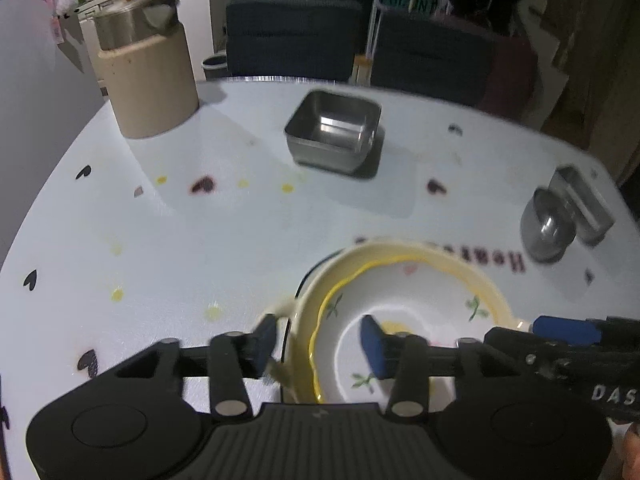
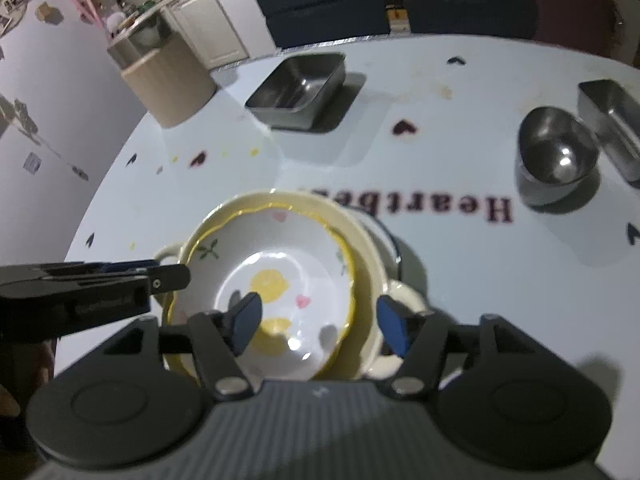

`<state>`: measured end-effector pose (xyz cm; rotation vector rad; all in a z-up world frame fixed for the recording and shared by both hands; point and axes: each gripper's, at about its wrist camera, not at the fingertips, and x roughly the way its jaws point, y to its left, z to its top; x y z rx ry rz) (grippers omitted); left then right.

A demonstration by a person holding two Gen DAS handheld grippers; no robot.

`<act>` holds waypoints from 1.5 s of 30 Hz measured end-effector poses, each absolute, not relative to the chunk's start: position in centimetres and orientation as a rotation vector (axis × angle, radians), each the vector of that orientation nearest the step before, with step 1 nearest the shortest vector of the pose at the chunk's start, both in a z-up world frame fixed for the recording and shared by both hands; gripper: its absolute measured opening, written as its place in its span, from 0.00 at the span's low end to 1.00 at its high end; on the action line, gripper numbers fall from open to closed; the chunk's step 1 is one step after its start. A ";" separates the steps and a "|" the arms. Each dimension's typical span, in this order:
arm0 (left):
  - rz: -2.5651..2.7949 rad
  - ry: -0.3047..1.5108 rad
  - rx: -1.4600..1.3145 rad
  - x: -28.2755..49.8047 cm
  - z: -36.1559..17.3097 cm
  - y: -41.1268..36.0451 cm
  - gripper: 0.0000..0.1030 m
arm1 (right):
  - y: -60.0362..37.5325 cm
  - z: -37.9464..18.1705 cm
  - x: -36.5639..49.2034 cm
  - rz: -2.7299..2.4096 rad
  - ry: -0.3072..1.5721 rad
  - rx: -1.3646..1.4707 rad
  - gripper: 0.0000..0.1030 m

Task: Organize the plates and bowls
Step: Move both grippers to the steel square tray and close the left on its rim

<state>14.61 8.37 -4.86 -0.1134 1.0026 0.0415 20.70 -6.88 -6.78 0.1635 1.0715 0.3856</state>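
Both claws spread, pads clear: left claw (image 1: 320, 346) straddles the stack's left rim, right claw (image 2: 320, 324) its right rim; floral plate (image 2: 272, 292) nested in cream bowl (image 2: 360, 248) on surface (image 2: 460, 280).

The bowl (image 2: 276, 280) sits apparently nested in a stack, square tin (image 2: 298, 92) behind.

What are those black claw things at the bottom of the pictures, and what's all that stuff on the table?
A person holds a grabbing tool in each hand, and each tool carries a camera looking along its jaws. One picture comes from the left gripper, the other from the right gripper. Both stand open, holding nothing. Below them sits a flowery dish stacked inside a cream bowl. Farther off on the white table are a square metal tin, a round metal cup and a tan canister.
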 end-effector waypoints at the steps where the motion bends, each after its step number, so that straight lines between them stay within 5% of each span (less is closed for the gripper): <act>1: 0.041 0.984 -0.125 14.6 -4.6 8.5 0.64 | -7.1 -6.4 20.6 0.385 1.057 0.175 0.72; 4: 0.058 0.914 -0.167 14.6 -4.0 8.7 0.87 | -8.3 -5.4 20.7 0.384 0.993 0.233 0.82; 7: 0.081 0.839 -0.230 15.0 -3.7 8.9 0.97 | -9.6 -4.3 21.4 0.365 0.913 0.277 0.93; 10: 0.120 0.792 -0.268 16.1 -4.0 9.0 1.00 | -10.4 -3.9 22.7 0.340 0.865 0.301 1.00; 29: 0.350 0.745 -0.525 29.3 -9.2 9.5 1.00 | -12.4 -6.1 31.5 0.289 0.718 0.425 1.00; 41: 0.372 0.818 -0.512 32.2 -11.7 8.7 0.72 | -12.8 -6.9 32.9 0.272 0.728 0.437 1.00; 43: 0.375 0.838 -0.498 32.6 -12.0 8.7 0.55 | -12.7 -6.8 32.7 0.269 0.730 0.431 1.00; 45: 0.360 0.838 -0.492 32.6 -12.0 8.8 0.49 | -12.8 -6.7 32.6 0.269 0.729 0.423 1.00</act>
